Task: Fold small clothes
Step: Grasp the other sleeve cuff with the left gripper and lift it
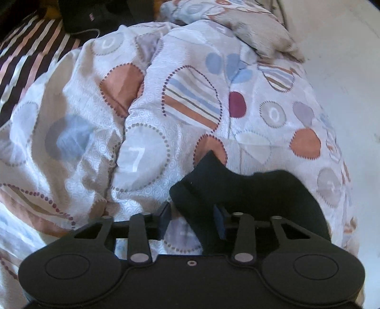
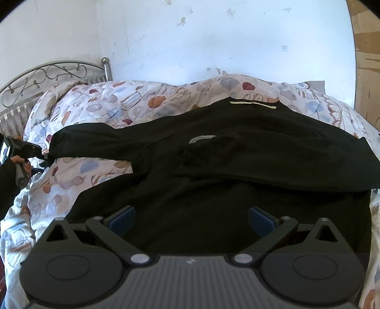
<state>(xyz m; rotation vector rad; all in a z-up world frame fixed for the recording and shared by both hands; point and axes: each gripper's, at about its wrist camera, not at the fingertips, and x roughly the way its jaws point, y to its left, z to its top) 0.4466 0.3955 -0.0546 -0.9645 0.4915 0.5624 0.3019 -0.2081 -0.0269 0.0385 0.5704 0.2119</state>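
A black long-sleeved top (image 2: 213, 166) lies spread on the patterned duvet (image 2: 99, 104), one sleeve folded across its body, the other stretched out to the left. My right gripper (image 2: 191, 217) is open and empty, just above the top's lower part. My left gripper (image 1: 192, 214) is open, its jaws standing around the end of the black sleeve (image 1: 237, 187), which lies between and over the fingers. The left gripper (image 2: 35, 154) also shows in the right wrist view at the sleeve's tip, held by a hand.
The duvet (image 1: 142, 142) is bunched in folds. A striped dark blanket (image 1: 28, 52) and a black object (image 1: 95, 16) lie at the far left. A metal headboard (image 2: 47, 73) and a white wall (image 2: 213, 35) stand behind the bed. Cardboard (image 2: 368, 71) is at right.
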